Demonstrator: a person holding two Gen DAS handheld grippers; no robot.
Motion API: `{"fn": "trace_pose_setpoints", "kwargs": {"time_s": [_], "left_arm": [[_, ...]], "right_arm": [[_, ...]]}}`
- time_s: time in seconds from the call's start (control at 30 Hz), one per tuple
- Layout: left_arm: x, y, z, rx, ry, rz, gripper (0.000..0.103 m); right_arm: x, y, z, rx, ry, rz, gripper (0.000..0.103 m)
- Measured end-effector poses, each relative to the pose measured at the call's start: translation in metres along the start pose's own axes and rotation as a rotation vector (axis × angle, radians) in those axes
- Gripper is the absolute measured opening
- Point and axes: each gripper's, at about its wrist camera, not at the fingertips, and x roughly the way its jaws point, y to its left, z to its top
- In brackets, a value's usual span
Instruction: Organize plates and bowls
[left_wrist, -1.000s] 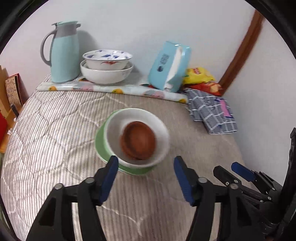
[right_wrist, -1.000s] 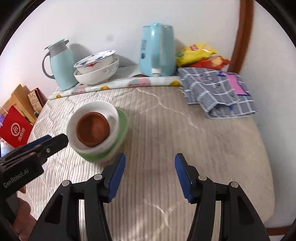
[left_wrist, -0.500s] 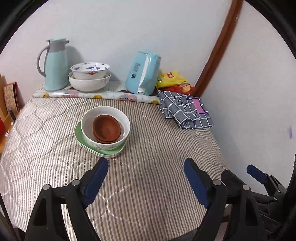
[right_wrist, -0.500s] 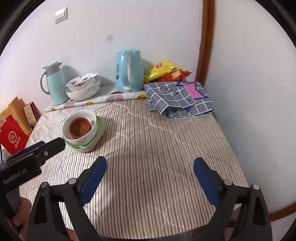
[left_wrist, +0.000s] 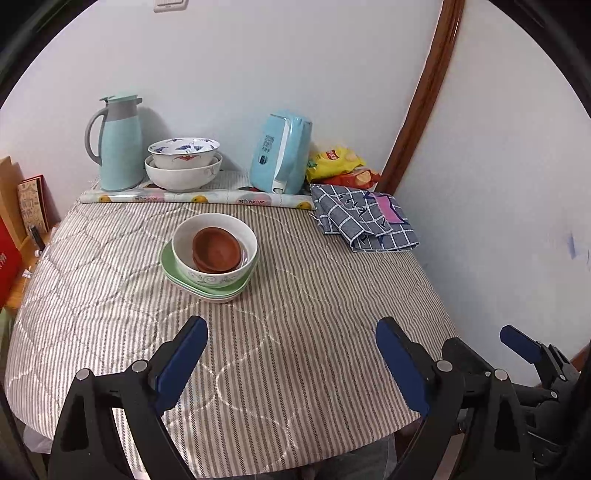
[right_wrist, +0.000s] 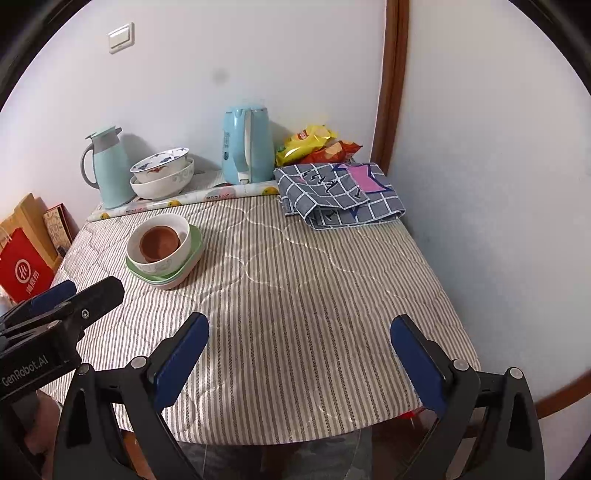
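Observation:
A stack stands on the striped table: brown dishes inside a white bowl, on green plates. It also shows in the right wrist view. Two white patterned bowls are nested at the back by the wall. My left gripper is open and empty above the table's near edge, well short of the stack. My right gripper is open and empty over the near right part of the table.
A teal thermos jug, a blue kettle, snack bags and a folded checked cloth stand along the back and right. A wall runs close on the right. Bags and a red box stand left of the table.
Both grippers have pulled back from the stack toward the near table edge and have opened wider. The stack has stayed in place.

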Motion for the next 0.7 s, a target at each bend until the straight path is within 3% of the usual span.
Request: {"fn": "trace_pose_setpoints", "kwargs": {"time_s": [0.7], "left_arm": [[-0.017,0.014,-0.004,-0.018,-0.016,0.025,0.093]], "right_arm": [[-0.013,0.006,-0.005,0.011,-0.005,-0.002,0.098]]}}
